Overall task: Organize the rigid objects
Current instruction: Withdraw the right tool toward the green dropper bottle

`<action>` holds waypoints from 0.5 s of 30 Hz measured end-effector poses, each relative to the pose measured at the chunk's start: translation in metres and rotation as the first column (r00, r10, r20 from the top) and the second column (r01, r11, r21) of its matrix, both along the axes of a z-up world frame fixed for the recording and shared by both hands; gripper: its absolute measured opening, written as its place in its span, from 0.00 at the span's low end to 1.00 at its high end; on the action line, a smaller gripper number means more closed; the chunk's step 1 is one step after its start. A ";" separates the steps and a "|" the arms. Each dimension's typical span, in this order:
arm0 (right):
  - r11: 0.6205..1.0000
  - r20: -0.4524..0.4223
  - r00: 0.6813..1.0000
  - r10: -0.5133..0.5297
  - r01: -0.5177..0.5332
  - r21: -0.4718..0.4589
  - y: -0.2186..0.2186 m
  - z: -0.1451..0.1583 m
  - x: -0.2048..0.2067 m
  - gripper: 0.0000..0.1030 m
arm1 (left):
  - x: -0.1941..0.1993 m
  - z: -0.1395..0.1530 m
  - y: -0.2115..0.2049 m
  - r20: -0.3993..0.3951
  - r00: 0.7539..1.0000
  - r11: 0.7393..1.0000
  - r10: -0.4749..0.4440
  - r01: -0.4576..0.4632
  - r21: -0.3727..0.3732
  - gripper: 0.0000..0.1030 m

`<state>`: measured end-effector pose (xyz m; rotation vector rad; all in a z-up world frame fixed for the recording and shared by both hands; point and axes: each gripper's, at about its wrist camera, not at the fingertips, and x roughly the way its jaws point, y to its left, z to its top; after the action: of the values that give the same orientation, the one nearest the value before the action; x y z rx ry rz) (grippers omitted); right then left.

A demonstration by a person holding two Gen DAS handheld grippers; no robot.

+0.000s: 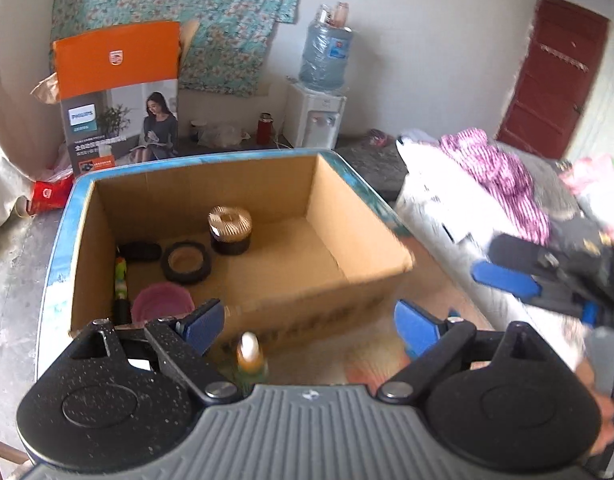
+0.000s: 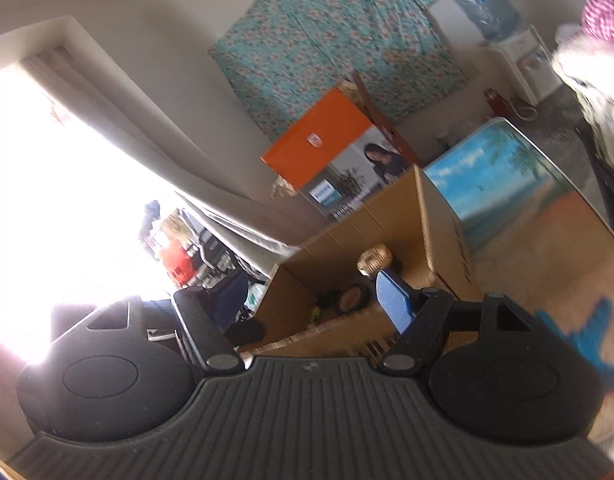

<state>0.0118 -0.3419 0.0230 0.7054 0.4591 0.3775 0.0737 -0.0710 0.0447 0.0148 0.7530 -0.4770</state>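
An open cardboard box (image 1: 267, 184) stands on a table with a printed picture top (image 2: 507, 184). Inside it lie a gold-topped black cylinder (image 1: 229, 230), a black ring (image 1: 185, 262), a black oval piece (image 1: 139, 252), a pink cup (image 1: 161, 302) and a green-and-yellow stick (image 1: 121, 280). My left gripper (image 1: 311, 326) hangs open just in front of the box's near wall, empty. A small bottle with a white cap (image 1: 249, 354) stands on the table below its fingers. My right gripper (image 2: 311, 304) is open and empty beside the box; one of its blue fingers (image 1: 505, 278) shows at the right.
An orange-and-grey appliance carton (image 1: 119, 96) stands behind the table. A water dispenser (image 1: 319, 80) is against the far wall, near a red flask (image 1: 265, 128). Clothes (image 1: 495, 172) are piled on furniture at the right. A blurred blue shape (image 2: 595, 332) lies on the table.
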 end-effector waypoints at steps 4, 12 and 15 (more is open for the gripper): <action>0.999 -0.040 0.999 0.019 -0.020 -0.027 0.009 -0.013 -0.001 0.69 | -0.022 -0.019 -0.003 0.035 0.999 0.999 -0.036 0.035 0.035 0.90; 0.983 -0.105 0.986 0.128 -0.140 -0.117 0.054 -0.026 0.031 0.69 | -0.035 -0.057 -0.008 0.103 0.994 0.991 -0.026 0.013 0.130 0.89; 0.968 -0.132 0.976 0.175 -0.195 -0.159 0.079 -0.030 0.045 0.67 | -0.031 -0.069 -0.007 0.141 0.990 0.988 -0.007 -0.016 0.157 0.82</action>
<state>0.0570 -0.2626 -0.0075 0.5203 0.6641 0.4681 0.0423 -0.0779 -0.0247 0.1924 0.6502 -0.4067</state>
